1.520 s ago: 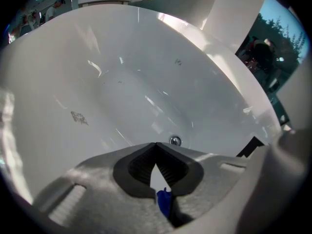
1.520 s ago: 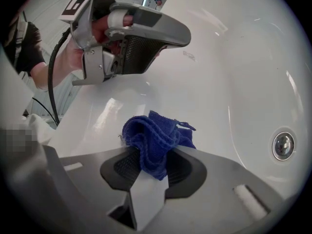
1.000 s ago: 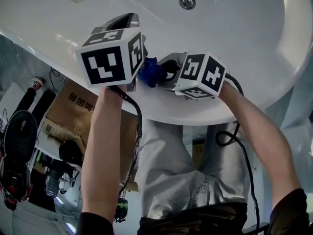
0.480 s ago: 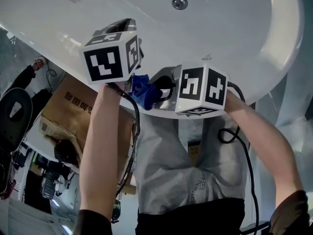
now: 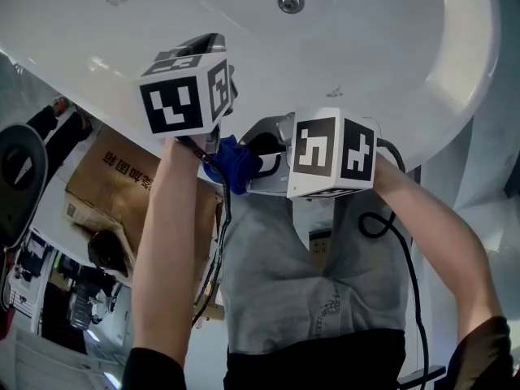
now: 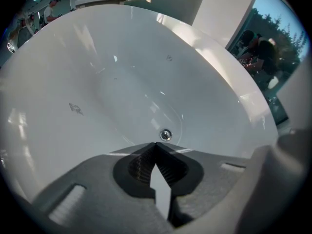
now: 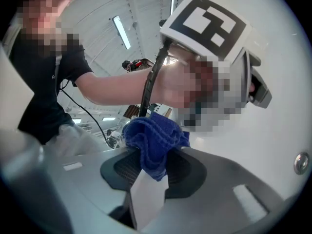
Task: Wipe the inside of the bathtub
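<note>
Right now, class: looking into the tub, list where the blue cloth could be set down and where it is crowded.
Free: the bare bathtub floor around the drain, and the sloping wall left of it. Crowded: the near rim, where the left gripper, shut and empty, and the right gripper, clamped on the blue cloth, sit side by side.

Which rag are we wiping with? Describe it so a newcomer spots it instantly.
Find the white bathtub and follow it to its near rim. The right gripper there pinches a crumpled cloth. It is the only deep blue thing against white and grey.
</note>
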